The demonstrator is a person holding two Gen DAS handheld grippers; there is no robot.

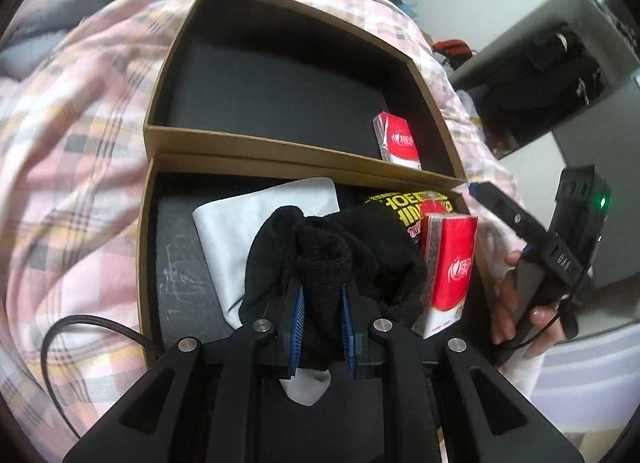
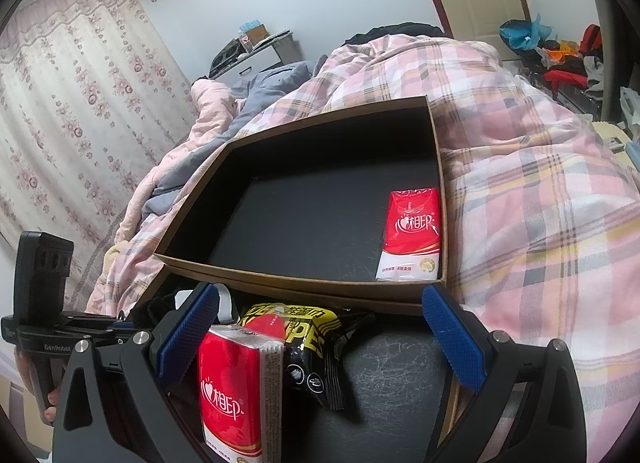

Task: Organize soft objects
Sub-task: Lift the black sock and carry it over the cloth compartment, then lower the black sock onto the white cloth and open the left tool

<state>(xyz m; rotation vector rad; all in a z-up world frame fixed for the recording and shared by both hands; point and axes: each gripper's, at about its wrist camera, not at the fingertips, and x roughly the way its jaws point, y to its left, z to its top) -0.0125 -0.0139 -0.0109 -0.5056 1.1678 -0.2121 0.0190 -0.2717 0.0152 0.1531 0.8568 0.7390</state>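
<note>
Looking thru the left wrist cam: left gripper (image 1: pixel 322 295) has its fingers clamped on a black sock (image 1: pixel 332 247), bunched betw. the blue pads, held over the near box (image 1: pixel 145 263). Under it a white cloth (image 1: pixel 264 215) lies on the box's dark floor. A red tissue pack (image 1: pixel 450 267) stands on end to the right, w/ a black-and-yellow packet (image 1: pixel 408 203) behind it. The far box (image 1: pixel 176 63) butts against the near one & holds a second red tissue pack (image 1: pixel 398 139) in its near right corner. Both boxes sit on a pink plaid quilt (image 1: pixel 72 151). A hand (image 1: pixel 516 303) grips the other tool at right.

Right wrist cam: right gripper (image 2: pixel 320 343) fingers spread wide, nothing betw. the pads, poised over the near box. Standing tissue pack (image 2: pixel 232 387) is just beside the left finger (image 2: pixel 186 335); can't tell if touching. Packet (image 2: pixel 304 339) leans next to it. Left tool shows at far left.
</note>
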